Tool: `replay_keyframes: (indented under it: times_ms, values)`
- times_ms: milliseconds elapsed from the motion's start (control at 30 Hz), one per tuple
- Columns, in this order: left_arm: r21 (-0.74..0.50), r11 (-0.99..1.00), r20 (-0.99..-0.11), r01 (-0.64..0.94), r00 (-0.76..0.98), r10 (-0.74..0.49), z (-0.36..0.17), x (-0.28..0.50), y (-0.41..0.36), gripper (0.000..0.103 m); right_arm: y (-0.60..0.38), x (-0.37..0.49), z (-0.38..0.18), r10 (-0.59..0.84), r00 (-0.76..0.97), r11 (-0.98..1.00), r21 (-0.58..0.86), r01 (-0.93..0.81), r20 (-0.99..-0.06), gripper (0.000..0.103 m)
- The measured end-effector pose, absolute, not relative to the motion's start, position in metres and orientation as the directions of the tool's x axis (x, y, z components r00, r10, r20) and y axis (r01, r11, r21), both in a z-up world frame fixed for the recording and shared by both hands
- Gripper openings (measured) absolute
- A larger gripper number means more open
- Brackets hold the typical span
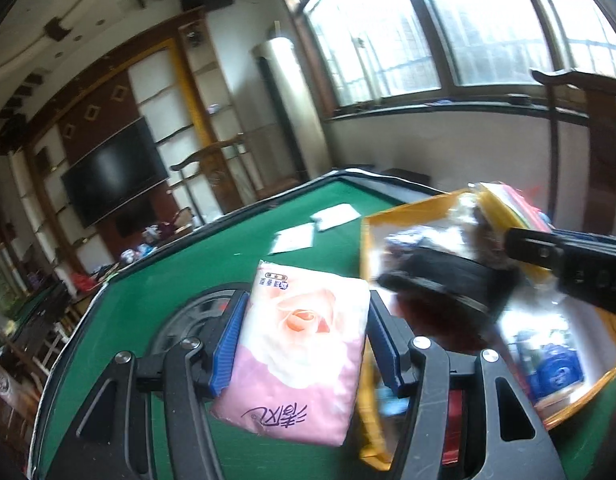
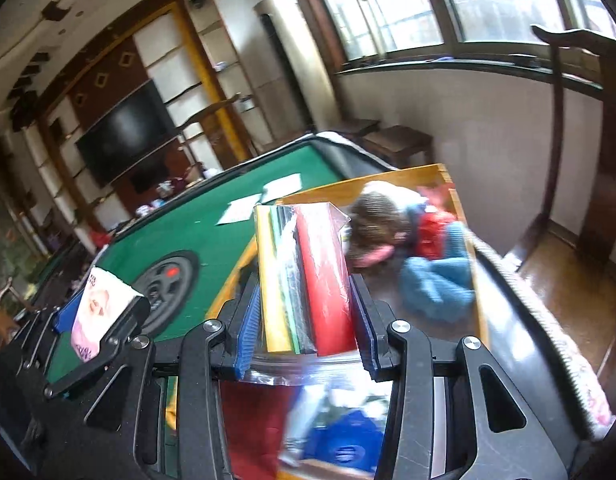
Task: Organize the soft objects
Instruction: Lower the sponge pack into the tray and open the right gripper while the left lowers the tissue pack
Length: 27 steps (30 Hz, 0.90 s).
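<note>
Left gripper: its blue-padded fingers are clamped on both sides of a pink tissue pack, held clear above the table.
Tissue pack: rose print faces the left camera; its near end sticks out below the pads, its far end rises above them. In the right wrist view it shows edge-on at lower left.
Right gripper: blue pads pinch a clear plastic bag of coloured sheets, yellow, green, dark and red, standing roughly upright between them.
Bag position: held over the near part of the yellow-walled box; its loose plastic end hangs below the pads.
Box: open-topped, sitting at the right edge of the green table; inside lie blurred soft items, a blue one, a red one and a brownish one.
Box walls: the left wall stands just right of the tissue pack.
Table centre: dark round panel behind the left gripper.
Open felt: bare green between the panel and two white sheets farther back.
Far edge: dark raised rim; beyond it chairs, a shelf wall with a television, and windows.
</note>
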<state>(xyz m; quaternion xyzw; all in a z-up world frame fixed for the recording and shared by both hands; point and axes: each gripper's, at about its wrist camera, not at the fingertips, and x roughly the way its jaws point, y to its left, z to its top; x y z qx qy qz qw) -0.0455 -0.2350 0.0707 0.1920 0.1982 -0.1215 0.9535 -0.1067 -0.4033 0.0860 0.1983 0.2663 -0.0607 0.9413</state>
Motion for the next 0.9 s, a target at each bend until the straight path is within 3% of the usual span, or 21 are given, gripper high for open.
replay_keyframes:
  times_ms: [400, 900]
  values:
    - [0.328, 0.868, -0.508, 0.372, 0.845, -0.17, 0.036, -0.047, -0.267, 0.059, -0.413, -0.093, 0.063, -0.054, 0.803, 0.909, 0.304, 0.286, -0.593, 0.042]
    - [0.296, 0.877, -0.516, 0.378, 0.836, -0.186, 0.037, -0.038, -0.268, 0.059, -0.403, -0.089, 0.056, -0.13, 0.777, 0.92, 0.218, 0.326, -0.616, 0.042]
